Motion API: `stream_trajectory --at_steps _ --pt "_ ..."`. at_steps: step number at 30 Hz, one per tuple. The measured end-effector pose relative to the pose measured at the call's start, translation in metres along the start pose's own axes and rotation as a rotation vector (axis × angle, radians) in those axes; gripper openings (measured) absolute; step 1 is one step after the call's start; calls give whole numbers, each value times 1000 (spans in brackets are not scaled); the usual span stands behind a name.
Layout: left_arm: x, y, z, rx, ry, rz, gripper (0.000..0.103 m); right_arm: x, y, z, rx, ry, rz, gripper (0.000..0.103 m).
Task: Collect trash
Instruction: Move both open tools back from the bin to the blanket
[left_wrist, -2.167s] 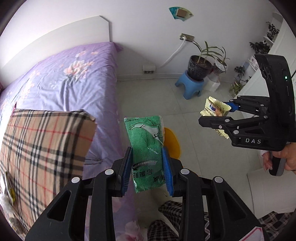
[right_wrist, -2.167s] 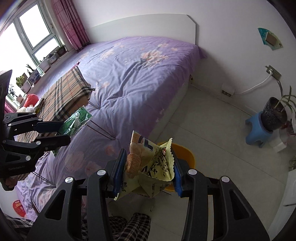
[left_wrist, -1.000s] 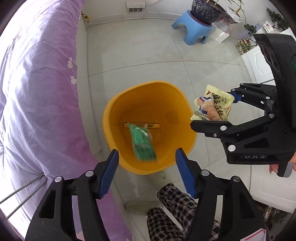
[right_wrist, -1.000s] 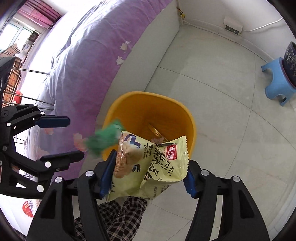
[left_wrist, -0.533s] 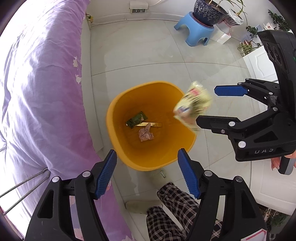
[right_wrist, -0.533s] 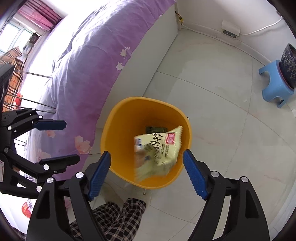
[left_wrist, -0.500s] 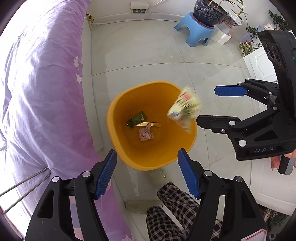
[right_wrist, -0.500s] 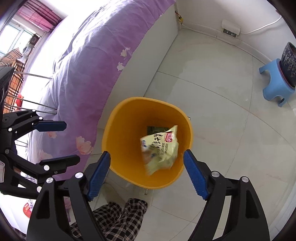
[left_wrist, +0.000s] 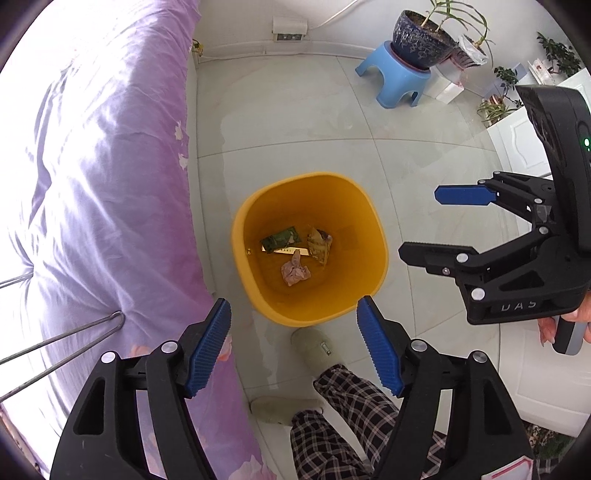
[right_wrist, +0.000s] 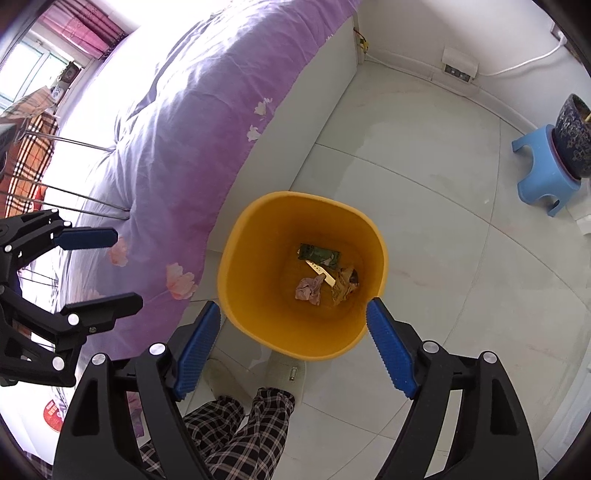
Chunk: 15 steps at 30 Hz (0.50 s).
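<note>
With both claws open, wrappers (left_wrist: 317, 243) lie in bin (left_wrist: 376, 236) below.

Both wrist cameras look steeply down from well above the floor; each frames the same yellow bin (left_wrist: 380, 254) (right_wrist: 229, 280) beside the bed (left_wrist: 92, 166) (right_wrist: 177, 129).

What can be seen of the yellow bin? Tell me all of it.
The yellow bin looks like smooth plastic, with a rounded-square rim and walls tapering to a narrower bottom. It stands upright and open on the pale tiled floor, close beside the bed's purple cover. Inside lie a green packet, a yellowish snack bag, a crumpled pink scrap and a thin gold strip. Neither gripper touches it.
</note>
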<state>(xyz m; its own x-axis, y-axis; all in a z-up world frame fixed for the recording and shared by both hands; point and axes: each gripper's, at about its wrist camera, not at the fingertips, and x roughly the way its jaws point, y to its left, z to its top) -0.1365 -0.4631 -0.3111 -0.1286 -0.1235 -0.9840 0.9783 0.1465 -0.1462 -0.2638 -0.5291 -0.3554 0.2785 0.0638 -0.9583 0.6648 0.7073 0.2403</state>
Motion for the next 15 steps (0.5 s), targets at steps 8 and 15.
stream_trajectory --at_steps 8,15 --pt "-65 -4 -31 -16 -87 10 72 -70 33 -15 -43 -92 1 82" --pt "-132 5 -76 -110 -199 27 72 -140 77 -27 -126 -192 15 82"
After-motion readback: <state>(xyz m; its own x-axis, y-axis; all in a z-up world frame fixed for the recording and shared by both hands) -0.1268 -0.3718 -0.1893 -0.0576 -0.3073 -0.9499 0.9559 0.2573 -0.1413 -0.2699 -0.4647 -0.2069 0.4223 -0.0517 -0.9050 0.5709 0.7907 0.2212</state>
